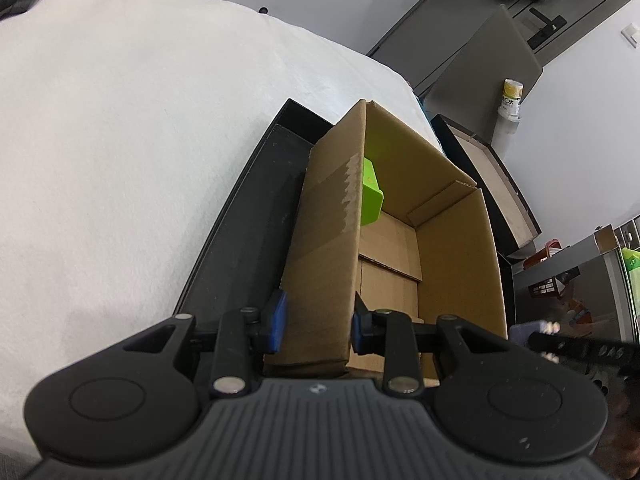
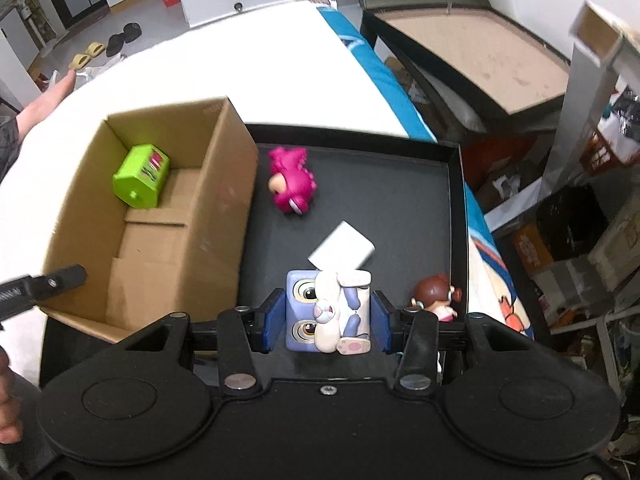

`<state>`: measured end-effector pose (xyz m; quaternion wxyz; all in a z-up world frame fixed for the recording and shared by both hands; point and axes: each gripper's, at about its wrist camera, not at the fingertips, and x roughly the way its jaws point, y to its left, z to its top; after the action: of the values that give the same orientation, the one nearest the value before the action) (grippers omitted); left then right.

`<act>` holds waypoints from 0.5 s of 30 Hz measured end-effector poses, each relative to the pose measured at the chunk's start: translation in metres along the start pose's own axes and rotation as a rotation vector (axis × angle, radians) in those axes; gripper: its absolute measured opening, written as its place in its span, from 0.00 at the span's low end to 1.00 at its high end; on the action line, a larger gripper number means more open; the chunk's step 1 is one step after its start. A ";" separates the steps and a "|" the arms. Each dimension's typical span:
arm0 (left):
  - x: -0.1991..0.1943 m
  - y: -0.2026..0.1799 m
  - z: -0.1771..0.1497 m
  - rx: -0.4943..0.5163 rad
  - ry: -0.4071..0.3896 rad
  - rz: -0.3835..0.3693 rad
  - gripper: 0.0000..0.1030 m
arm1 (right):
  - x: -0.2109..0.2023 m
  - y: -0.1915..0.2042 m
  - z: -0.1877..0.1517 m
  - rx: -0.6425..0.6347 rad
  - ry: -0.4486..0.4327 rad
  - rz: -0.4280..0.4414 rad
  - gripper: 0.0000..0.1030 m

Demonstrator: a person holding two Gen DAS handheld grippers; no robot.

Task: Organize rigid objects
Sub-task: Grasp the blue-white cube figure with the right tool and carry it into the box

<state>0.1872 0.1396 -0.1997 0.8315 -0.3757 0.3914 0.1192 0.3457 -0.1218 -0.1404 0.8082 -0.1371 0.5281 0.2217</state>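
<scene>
The left gripper (image 1: pixel 318 322) is clamped on the cardboard box (image 1: pixel 320 248) wall. The right gripper (image 2: pixel 327 318) is clamped on a purple cube figurine (image 2: pixel 316 312), with a white card (image 2: pixel 342 250) just ahead.

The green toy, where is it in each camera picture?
Left wrist view: the green toy sits mid-frame, half hidden behind the near wall of the cardboard box.
Right wrist view: the green toy lies upper left, inside the far end of the cardboard box.
Shared landmark: the cardboard box.
</scene>
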 end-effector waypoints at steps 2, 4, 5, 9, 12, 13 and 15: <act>0.000 0.000 0.000 -0.005 0.001 -0.002 0.29 | -0.007 0.005 0.008 -0.012 -0.013 -0.005 0.43; 0.000 0.001 -0.001 -0.010 0.002 -0.006 0.29 | -0.014 0.009 0.015 -0.019 -0.026 -0.007 0.43; 0.000 0.001 -0.001 -0.010 0.002 -0.007 0.30 | -0.017 0.012 0.019 -0.023 -0.032 -0.008 0.43; -0.001 0.003 -0.001 -0.011 0.003 -0.012 0.30 | -0.026 0.022 0.031 -0.043 -0.050 -0.014 0.43; 0.000 0.003 -0.001 -0.010 0.006 -0.014 0.30 | -0.030 0.030 0.038 -0.058 -0.057 -0.017 0.43; 0.000 0.004 0.000 -0.014 0.009 -0.017 0.30 | -0.030 0.032 0.039 -0.062 -0.057 -0.015 0.43; 0.000 0.005 0.000 -0.019 0.012 -0.022 0.30 | -0.031 0.037 0.042 -0.066 -0.056 -0.008 0.43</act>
<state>0.1849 0.1430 -0.2025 0.8268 -0.3884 0.3913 0.1115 0.3498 -0.0771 -0.0940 0.8185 -0.1596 0.4972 0.2395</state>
